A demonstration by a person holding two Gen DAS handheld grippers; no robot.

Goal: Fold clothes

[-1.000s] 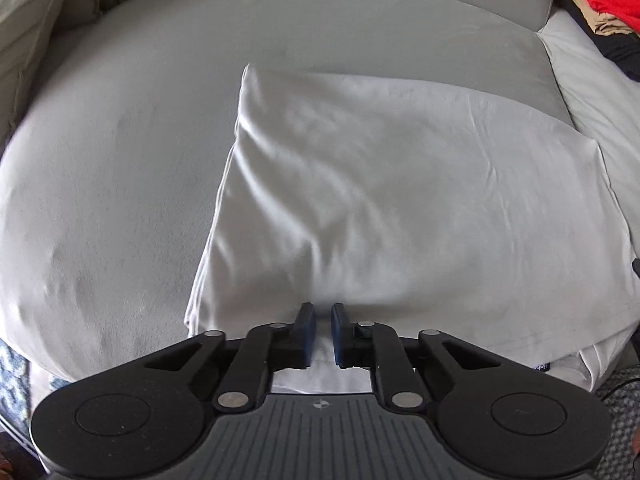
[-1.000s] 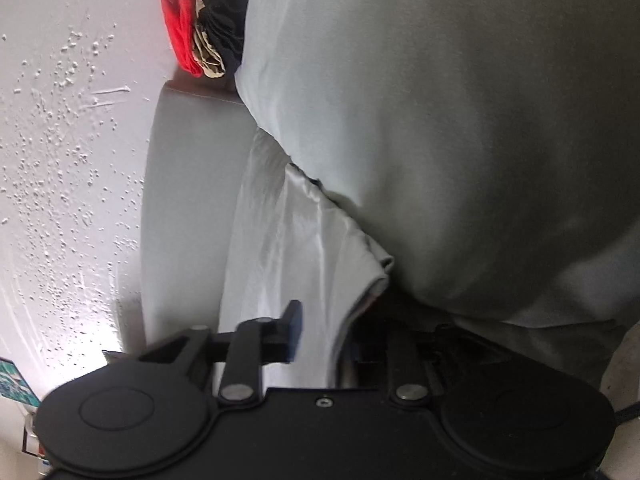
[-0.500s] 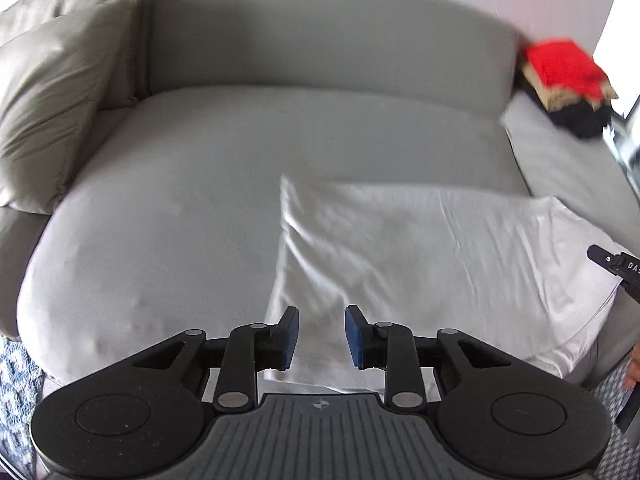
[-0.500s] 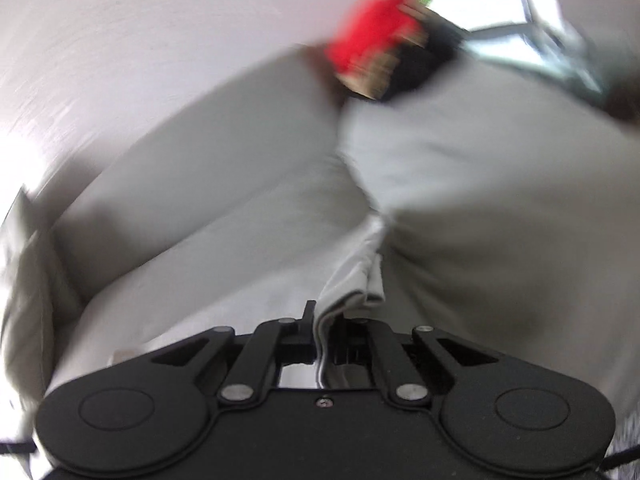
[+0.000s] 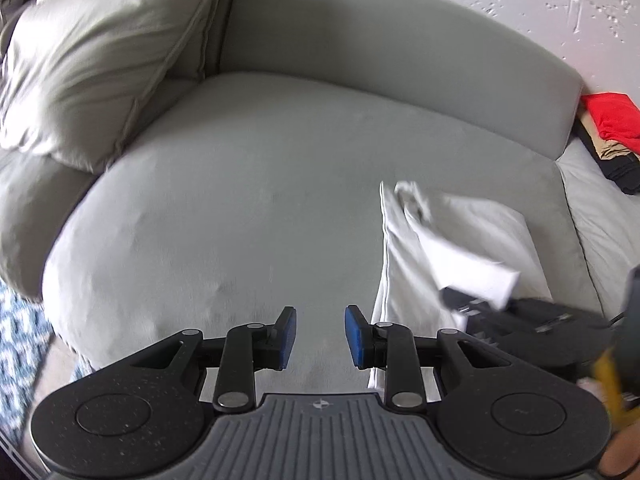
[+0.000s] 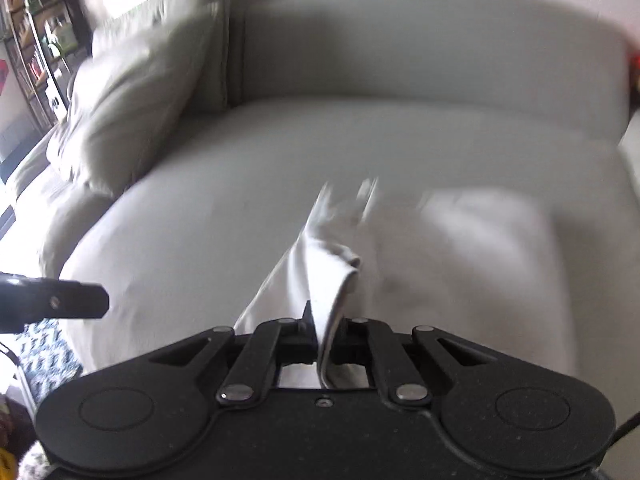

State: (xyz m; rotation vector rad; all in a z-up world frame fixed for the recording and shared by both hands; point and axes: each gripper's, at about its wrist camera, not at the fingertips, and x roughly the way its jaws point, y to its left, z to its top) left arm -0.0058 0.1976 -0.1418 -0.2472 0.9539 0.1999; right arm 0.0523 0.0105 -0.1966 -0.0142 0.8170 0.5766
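- A grey-beige cushion [image 5: 100, 68] leans in the far-left corner of the grey sofa [image 5: 248, 208], against the backrest; it is the leftmost thing on the sofa.
- A blue-and-white patterned rug [image 5: 20, 336] shows below the sofa's left front edge.
- The left gripper [image 5: 320, 334] hangs over the front middle of the sofa seat, its blue-padded jaws spread wide with nothing between them, only bare seat fabric.
- The white garment [image 5: 408, 264] lies on the right part of the sofa seat, just right of the left gripper; its left edge runs from the seat's middle depth toward the front edge, and part of it is lifted and blurred.
- The right gripper [image 6: 326, 330] is at the front of the sofa over that garment, jaws closed on a fold of the white cloth, which rises between them and drapes back toward the seat. In the left wrist view it is a blurred dark shape [image 5: 520, 320] at the garment's near right corner.
- A pile of folded clothes [image 5: 612, 132], red on top with tan and black beneath, sits at the far right of the sofa, beyond the backrest's end.
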